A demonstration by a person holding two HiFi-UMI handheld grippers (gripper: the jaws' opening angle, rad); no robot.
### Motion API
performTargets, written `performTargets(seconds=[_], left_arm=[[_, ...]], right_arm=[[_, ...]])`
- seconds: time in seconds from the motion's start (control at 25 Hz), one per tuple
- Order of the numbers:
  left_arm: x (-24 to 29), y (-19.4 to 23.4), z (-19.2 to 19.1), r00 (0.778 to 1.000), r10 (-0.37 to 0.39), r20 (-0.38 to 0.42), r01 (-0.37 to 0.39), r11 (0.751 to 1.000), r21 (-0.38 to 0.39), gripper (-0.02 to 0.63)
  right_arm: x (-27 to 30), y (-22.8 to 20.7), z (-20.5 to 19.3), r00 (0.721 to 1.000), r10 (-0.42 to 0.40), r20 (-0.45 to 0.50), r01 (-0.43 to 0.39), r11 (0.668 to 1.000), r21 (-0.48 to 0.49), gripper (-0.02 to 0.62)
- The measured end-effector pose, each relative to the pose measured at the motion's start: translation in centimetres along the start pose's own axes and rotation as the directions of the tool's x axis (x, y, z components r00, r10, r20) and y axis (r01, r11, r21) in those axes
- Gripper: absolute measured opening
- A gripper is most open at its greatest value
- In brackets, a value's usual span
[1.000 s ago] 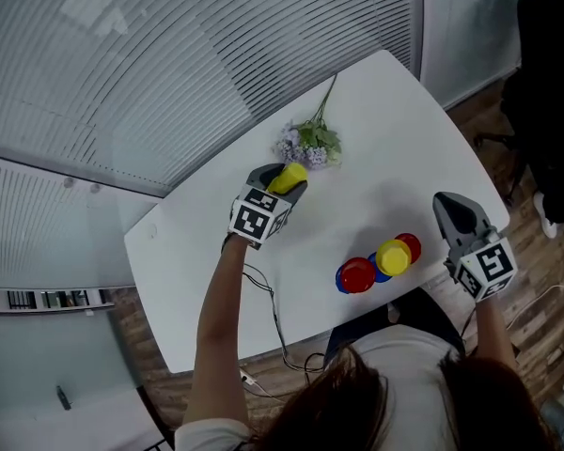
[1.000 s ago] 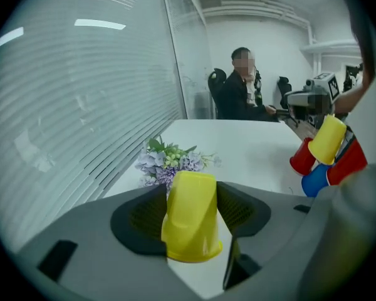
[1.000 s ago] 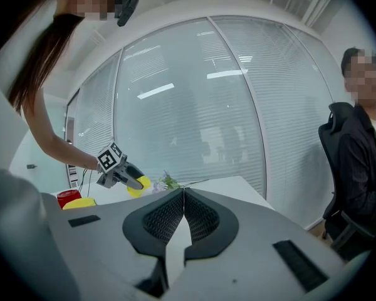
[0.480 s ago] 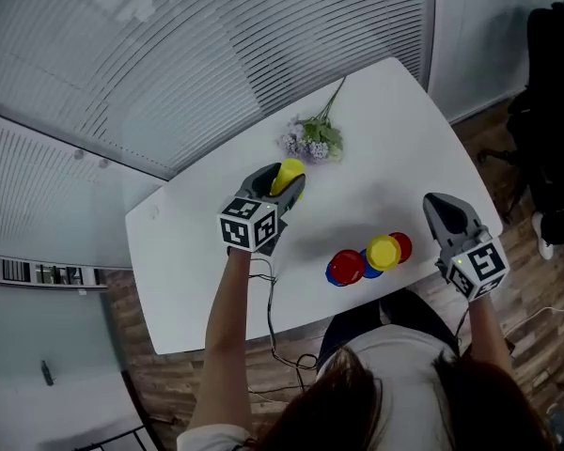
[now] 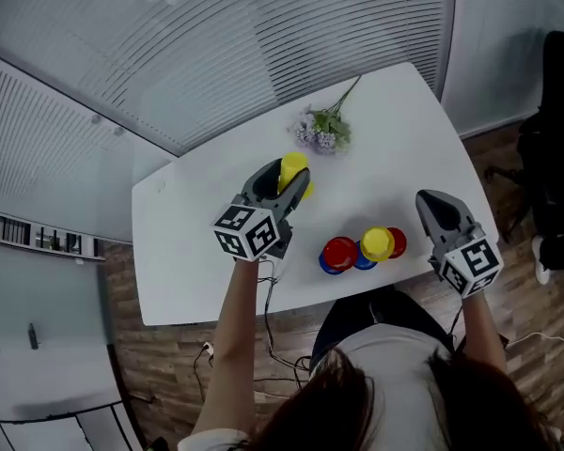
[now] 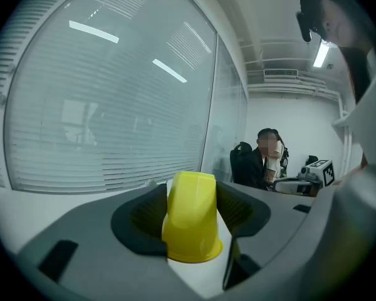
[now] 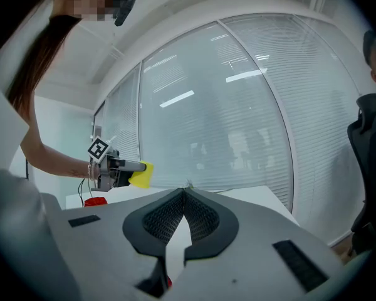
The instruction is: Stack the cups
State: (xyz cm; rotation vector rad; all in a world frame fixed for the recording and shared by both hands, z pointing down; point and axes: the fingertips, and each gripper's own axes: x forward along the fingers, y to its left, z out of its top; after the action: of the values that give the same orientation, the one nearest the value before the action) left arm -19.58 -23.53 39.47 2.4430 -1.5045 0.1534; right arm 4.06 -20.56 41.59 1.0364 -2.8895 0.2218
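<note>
Now, left gripper (image 5: 287,181) clamped on the yellow cup (image 6: 190,221), right gripper (image 7: 183,215) closed, we could topple the cups (image 5: 339,252) near the desk (image 5: 188,252) edge landing crooked

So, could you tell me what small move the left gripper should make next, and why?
Probably swing rightward toward the red cup and its neighbours: the left gripper holds a yellow cup upside down above the table, and those cups stand to its right.

White table (image 5: 188,252) on wood-plank floor (image 5: 169,365) — slatted blinds (image 5: 263,45) behind glass, black chair (image 5: 556,148) at right
</note>
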Motion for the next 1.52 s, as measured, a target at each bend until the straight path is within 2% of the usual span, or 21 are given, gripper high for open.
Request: performTargets(seconds=[0.32,0.72,1.0,1.28,1.52], left_arm=[[-3.1,-1.9,1.2,0.99,0.038,0.133,-0.03,0.998,-0.061,0.261],[-6.3,-6.2,3.0,0.966,0.012,0.258,0.0,0.999,-0.047,0.259],[-8.0,-9.7,2.4,0.962,-0.02,0.273,0.025,1.0,-0.018,0.259],[-9.5,-12.3,2.0,0.952,-0.04,0.302,0.055,0.998,-0.042,0.259],[-10.3,-13.4,1.9,0.94,-0.014,0.34,0.04,0.997,-0.07,0.259]], right_arm=[[-0.1,1.0,0.3,0.999,0.045,0.012,-0.045,0.999,-0.012,0.029],[-0.8,3.0,0.8,1.0,0.016,0.026,-0.016,0.999,-0.034,0.029],[-3.0,5.6,0.7,0.999,-0.029,0.028,0.031,0.998,-0.057,0.029],[-6.1,8.1,0.1,0.998,-0.061,0.028,0.063,0.996,-0.07,0.029],[-7.7,10.0,0.3,0.997,-0.072,0.027,0.074,0.992,-0.101,0.028]])
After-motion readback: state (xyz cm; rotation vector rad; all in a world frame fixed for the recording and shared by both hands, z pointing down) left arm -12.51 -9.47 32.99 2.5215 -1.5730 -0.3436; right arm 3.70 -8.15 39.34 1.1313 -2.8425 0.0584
